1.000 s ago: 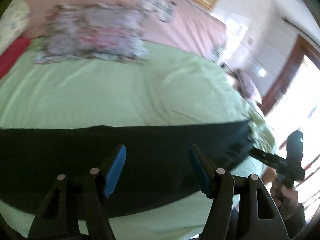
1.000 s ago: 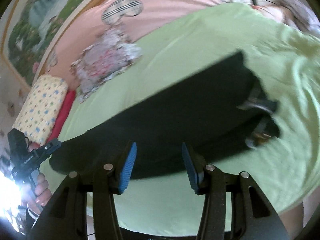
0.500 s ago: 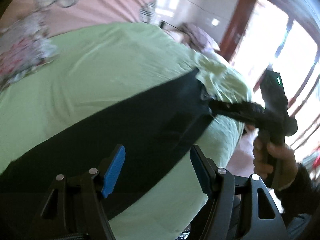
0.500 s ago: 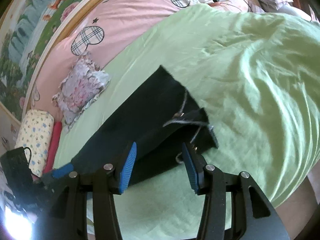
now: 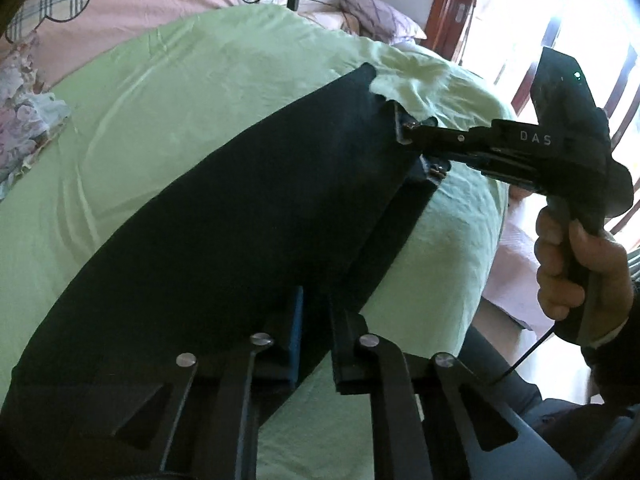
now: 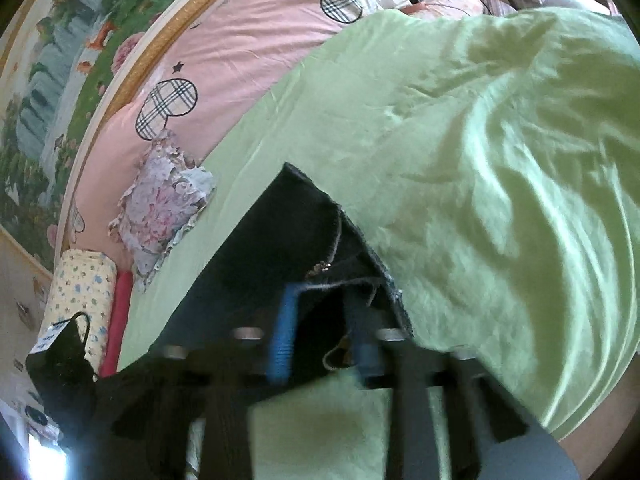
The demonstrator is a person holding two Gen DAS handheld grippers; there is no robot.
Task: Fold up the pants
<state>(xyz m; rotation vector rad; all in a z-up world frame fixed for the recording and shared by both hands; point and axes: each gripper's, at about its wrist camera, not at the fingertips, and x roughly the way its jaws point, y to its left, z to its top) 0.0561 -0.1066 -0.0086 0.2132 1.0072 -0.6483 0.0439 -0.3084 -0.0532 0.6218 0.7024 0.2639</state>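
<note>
Black pants (image 5: 248, 216) lie lengthwise on the green bedsheet (image 5: 168, 92), folded leg on leg. My left gripper (image 5: 314, 332) is shut on the near edge of the pants. In the left wrist view my right gripper (image 5: 420, 152) has its fingers around the waistband corner at the far end. In the right wrist view the right gripper (image 6: 324, 328) is blurred, its blue pads (image 6: 282, 332) straddling the waistband (image 6: 316, 248) with a gap still between them.
A floral cushion (image 6: 164, 204) and a yellow dotted pillow (image 6: 80, 292) lie by the pink headboard side. A framed picture (image 6: 80, 40) hangs behind. A purple pillow (image 5: 376, 20) and a bright door (image 5: 520, 40) are at the bed's far side.
My left gripper has closed on the pants edge. My right gripper has moved down onto the waistband and narrowed around it. Both views have swung toward the waistband end.
</note>
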